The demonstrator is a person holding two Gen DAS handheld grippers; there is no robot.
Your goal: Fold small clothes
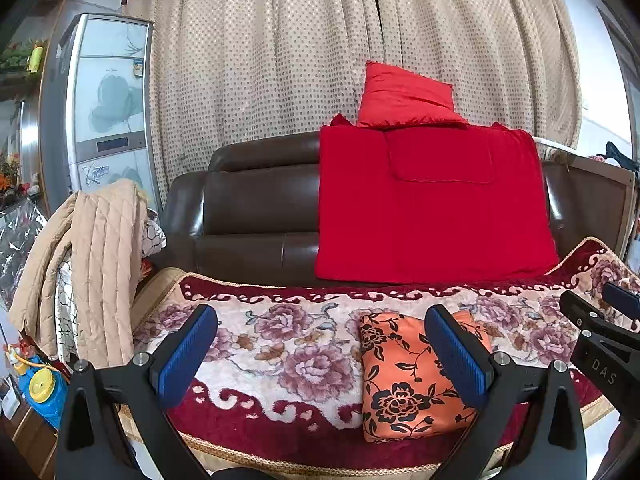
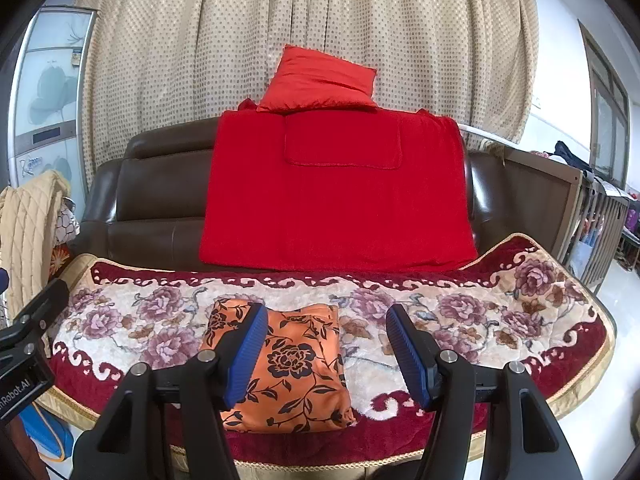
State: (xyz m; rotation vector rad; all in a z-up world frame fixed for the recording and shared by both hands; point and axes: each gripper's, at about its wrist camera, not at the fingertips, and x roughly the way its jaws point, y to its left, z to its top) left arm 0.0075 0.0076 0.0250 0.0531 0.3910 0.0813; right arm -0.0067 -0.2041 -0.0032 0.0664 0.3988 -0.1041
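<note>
A small orange garment with black flowers [image 1: 404, 380] [image 2: 292, 364] lies folded into a neat rectangle on the floral seat cover [image 1: 280, 344] [image 2: 480, 320] of the sofa. My left gripper [image 1: 324, 356] hovers open in front of it, its blue pads wide apart with nothing between them; the right pad overlaps the garment's right side in view. My right gripper [image 2: 328, 354] is also open and holds nothing, with the garment showing between and behind its pads. Each gripper's black body shows at the edge of the other's view.
A red blanket [image 1: 432, 208] [image 2: 336, 196] hangs over the brown leather sofa back [image 1: 248, 200] [image 2: 140, 196], with a red cushion [image 1: 408, 96] [image 2: 320, 80] on top. A beige quilted jacket [image 1: 92, 264] drapes at the left. Dotted curtains hang behind.
</note>
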